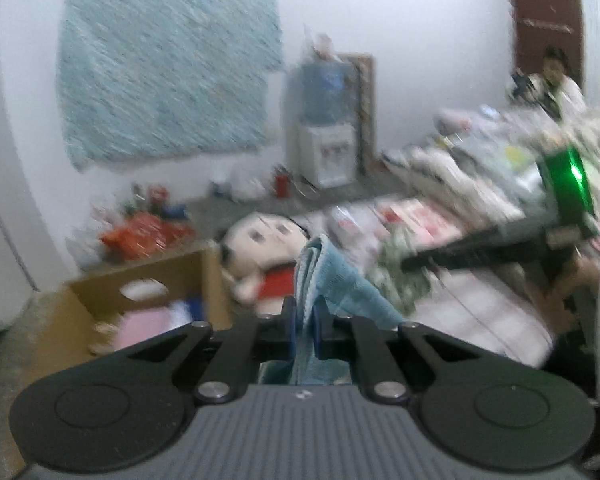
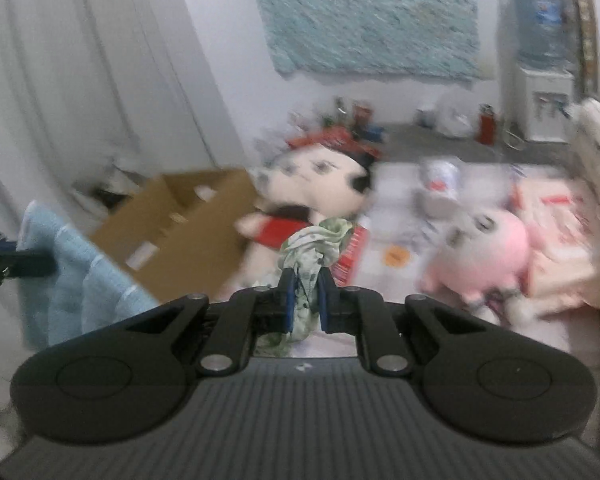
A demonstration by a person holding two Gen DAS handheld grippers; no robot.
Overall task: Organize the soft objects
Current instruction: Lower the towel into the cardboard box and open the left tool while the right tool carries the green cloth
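Note:
My left gripper (image 1: 304, 316) is shut on a folded light blue towel (image 1: 332, 276), which stands up between the blue pads. My right gripper (image 2: 306, 292) is shut on a crumpled green-patterned white cloth (image 2: 314, 246). In the right wrist view the blue towel (image 2: 80, 276) hangs at the left, with the left gripper's tip beside it. In the left wrist view the right gripper (image 1: 412, 262) reaches in from the right by the green-patterned cloth (image 1: 400, 268). A doll with a red top (image 1: 264, 248) (image 2: 300, 196) lies on the bed beyond both grippers. A pink plush (image 2: 488, 252) lies further right.
An open cardboard box (image 1: 148, 280) (image 2: 188, 216) stands left of the bed with pink and white items inside. A water dispenser (image 1: 324, 128) stands at the back wall, snack bags (image 1: 140, 232) and bottles on the floor. A person (image 1: 552, 80) sits at the far right. Piled bedding (image 1: 460, 152) covers the bed's far end.

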